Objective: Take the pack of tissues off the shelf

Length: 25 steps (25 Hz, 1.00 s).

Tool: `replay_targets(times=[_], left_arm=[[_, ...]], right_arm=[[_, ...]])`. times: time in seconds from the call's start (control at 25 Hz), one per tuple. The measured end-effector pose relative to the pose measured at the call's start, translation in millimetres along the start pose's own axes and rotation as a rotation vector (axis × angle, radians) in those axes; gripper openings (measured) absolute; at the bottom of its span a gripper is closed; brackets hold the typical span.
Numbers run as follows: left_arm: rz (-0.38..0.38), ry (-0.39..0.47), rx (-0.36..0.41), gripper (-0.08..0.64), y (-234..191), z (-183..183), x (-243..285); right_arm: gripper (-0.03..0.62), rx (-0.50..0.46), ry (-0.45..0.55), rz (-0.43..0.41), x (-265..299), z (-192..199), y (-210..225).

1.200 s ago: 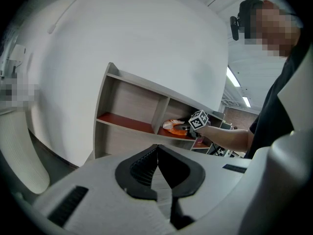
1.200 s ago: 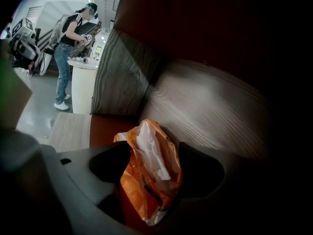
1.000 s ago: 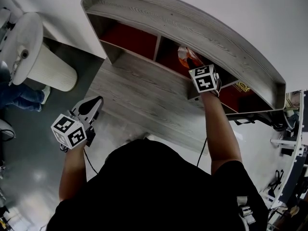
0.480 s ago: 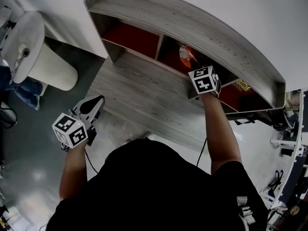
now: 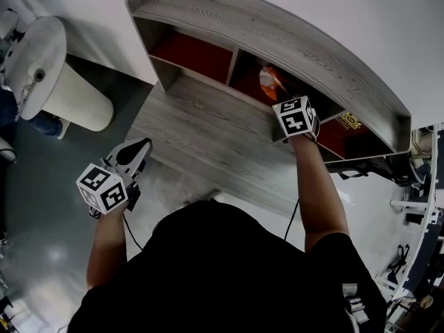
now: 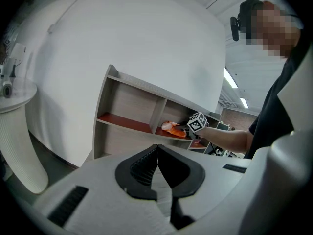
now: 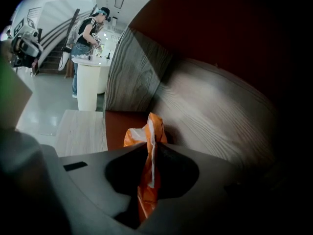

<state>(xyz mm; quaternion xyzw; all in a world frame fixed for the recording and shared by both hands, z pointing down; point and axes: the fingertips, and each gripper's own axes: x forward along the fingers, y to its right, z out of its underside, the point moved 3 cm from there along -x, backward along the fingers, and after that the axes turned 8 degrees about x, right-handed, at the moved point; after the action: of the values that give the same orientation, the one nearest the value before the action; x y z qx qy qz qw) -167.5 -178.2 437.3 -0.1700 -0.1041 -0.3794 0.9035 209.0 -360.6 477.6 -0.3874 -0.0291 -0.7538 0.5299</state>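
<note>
The pack of tissues [image 5: 268, 80] is an orange and white plastic packet lying in the middle compartment of the wooden shelf [image 5: 277, 33]. My right gripper [image 5: 281, 93] reaches into that compartment. Its jaws have just been closing and are now shut on the tissue pack [image 7: 146, 136], whose wrapper is pinched into a crease between the right gripper's [image 7: 149, 150] pads. My left gripper [image 5: 137, 148] hangs low at the left, away from the shelf, shut and holding nothing. From the left gripper [image 6: 157, 148], the tissue pack [image 6: 173, 128] shows far off.
A white round pedestal table [image 5: 52, 68] stands at the left. A wood-grain ledge [image 5: 208, 130] runs below the compartments. The left compartment [image 5: 191, 54] has a red floor. A printed item [image 5: 349, 125] lies in the right compartment. A person [image 7: 90, 28] stands at a distant counter.
The orange pack now looks more bunched at the right gripper, which stays in the middle compartment. The left gripper has not moved.
</note>
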Motion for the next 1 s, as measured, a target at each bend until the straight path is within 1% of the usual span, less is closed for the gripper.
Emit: replay_targets(times=[0.52, 0.76, 1.0], left_arm=[[0.034, 0.004, 0.021, 0.017, 6.7, 0.9, -13.0], [0.056, 0.011, 0.030, 0.017, 11.7, 2.6, -23.6], [0.082, 0.016, 0.042, 0.017, 14.6, 3.5, -33.9]], right_arm=[[0.028, 0.024, -0.006, 0.006, -22.9, 5.7, -16.5], [0.026, 0.045, -0.007, 0.027, -42.1, 9.5, -24.6], [0.026, 0.042, -0.007, 0.037, -62.1, 13.8, -37.2]])
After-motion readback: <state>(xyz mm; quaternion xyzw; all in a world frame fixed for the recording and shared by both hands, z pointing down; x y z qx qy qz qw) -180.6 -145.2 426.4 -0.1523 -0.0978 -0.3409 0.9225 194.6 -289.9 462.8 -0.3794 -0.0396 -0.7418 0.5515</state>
